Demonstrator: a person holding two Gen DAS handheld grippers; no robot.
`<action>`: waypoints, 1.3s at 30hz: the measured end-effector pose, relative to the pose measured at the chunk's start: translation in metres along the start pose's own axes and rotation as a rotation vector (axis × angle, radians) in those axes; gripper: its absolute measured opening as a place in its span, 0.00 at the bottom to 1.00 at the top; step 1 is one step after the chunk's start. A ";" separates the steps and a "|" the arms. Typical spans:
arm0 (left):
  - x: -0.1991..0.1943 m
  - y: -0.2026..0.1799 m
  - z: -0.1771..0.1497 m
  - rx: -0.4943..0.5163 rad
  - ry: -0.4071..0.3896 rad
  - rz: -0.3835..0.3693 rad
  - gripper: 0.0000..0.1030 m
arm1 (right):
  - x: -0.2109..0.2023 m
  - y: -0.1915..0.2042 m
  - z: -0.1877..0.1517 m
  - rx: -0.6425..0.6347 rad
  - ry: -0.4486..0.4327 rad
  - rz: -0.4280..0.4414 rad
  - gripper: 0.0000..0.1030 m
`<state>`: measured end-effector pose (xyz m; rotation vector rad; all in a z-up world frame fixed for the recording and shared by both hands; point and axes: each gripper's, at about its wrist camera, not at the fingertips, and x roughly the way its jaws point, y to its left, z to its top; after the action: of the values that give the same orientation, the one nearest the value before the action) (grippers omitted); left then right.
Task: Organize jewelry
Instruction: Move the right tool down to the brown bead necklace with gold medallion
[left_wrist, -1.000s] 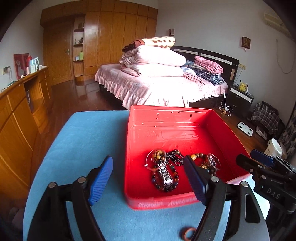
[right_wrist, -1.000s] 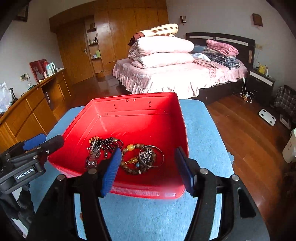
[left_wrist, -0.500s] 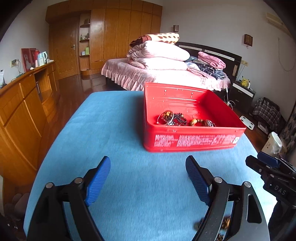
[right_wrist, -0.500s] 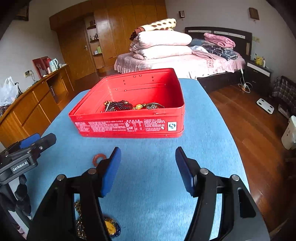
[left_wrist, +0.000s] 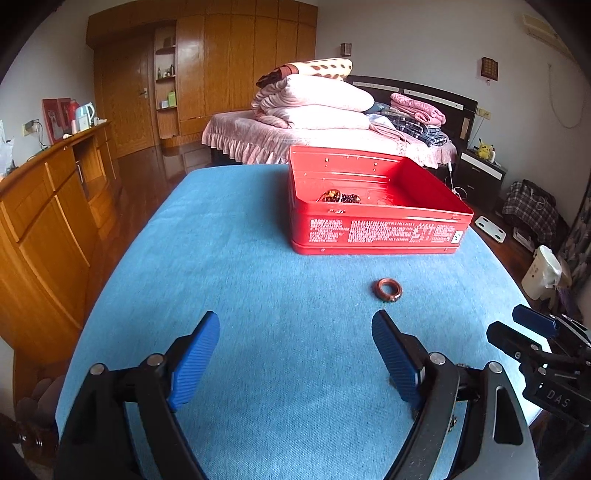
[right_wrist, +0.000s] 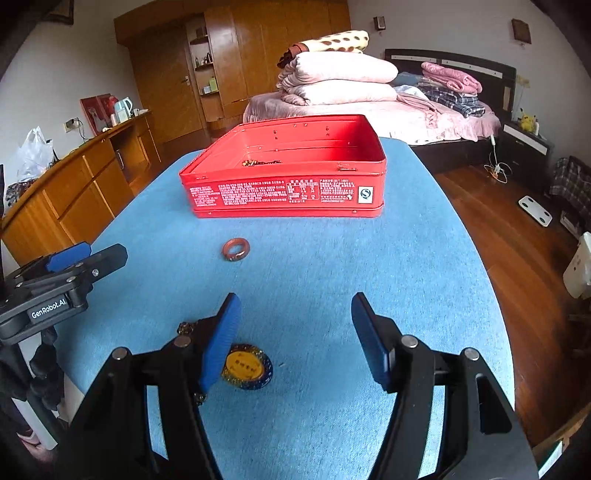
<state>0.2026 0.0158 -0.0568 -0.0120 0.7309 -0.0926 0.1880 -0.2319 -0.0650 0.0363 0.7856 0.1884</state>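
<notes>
"GenRobot.AI" marks the left gripper (right_wrist: 70, 264); "DAS" marks the right gripper (left_wrist: 539, 332).

Tin wall (right_wrist: 280, 192) hides most beads (right_wrist: 258, 162); right tool's finger (right_wrist: 219, 338) overlaps pendant (right_wrist: 247, 367)

The tin (right_wrist: 284, 184) sits on the table (right_wrist: 406, 258) well ahead of both pairs of fingers. The ring (right_wrist: 235, 249) lies between tin and fingers, ahead-left of the right fingers (right_wrist: 219, 339). A pendant (right_wrist: 247, 365), perhaps on a chain, lies just beside the right gripper's left finger.
</notes>
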 end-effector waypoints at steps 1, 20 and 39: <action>-0.001 0.001 -0.003 0.000 0.003 0.004 0.81 | -0.001 0.001 -0.002 -0.002 0.004 0.003 0.59; -0.001 0.016 -0.035 -0.014 0.070 0.034 0.83 | 0.001 0.022 -0.041 -0.072 0.087 0.060 0.53; 0.002 0.017 -0.037 -0.025 0.084 0.028 0.83 | 0.019 0.018 -0.020 -0.108 0.073 -0.016 0.36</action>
<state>0.1802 0.0331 -0.0866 -0.0224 0.8161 -0.0578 0.1844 -0.2112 -0.0908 -0.0787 0.8469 0.2178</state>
